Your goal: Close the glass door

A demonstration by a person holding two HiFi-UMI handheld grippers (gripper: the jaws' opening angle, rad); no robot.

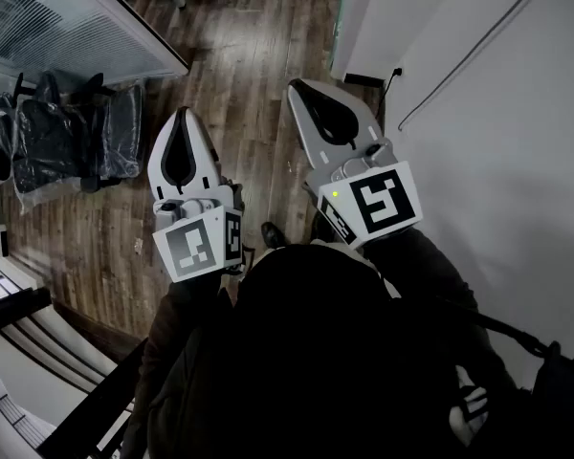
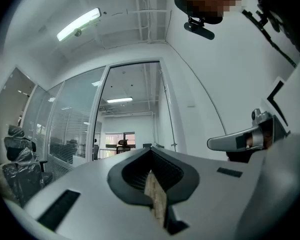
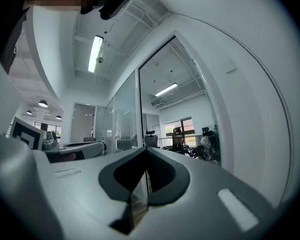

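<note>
Glass door (image 2: 166, 111) stands swung open at the right side of the doorway ahead of me, close along the white wall (image 1: 497, 94); from the head view I only catch its greenish edge (image 1: 337, 22) at the top of the frame. Neither tool is touching it. My left gripper (image 1: 182, 115) has its jaws pressed together with nothing between them, and in its own view (image 2: 151, 150) the tips meet, with only a slit of floor visible below them. My right gripper (image 1: 298, 85) is the same: its jaws are closed and empty (image 3: 146, 149), and it is held a little farther forward and nearer the wall than the left one. Both point ahead over the wood floor (image 1: 239, 55). To my left, a few plastic-wrapped chairs (image 1: 62, 142) sit against a glass partition with blinds (image 1: 77, 12). A thin cable (image 1: 459, 65) runs across the wall on my right. Overhead in the left gripper view, a strip light (image 2: 80, 24) is lit on the ceiling.
</note>
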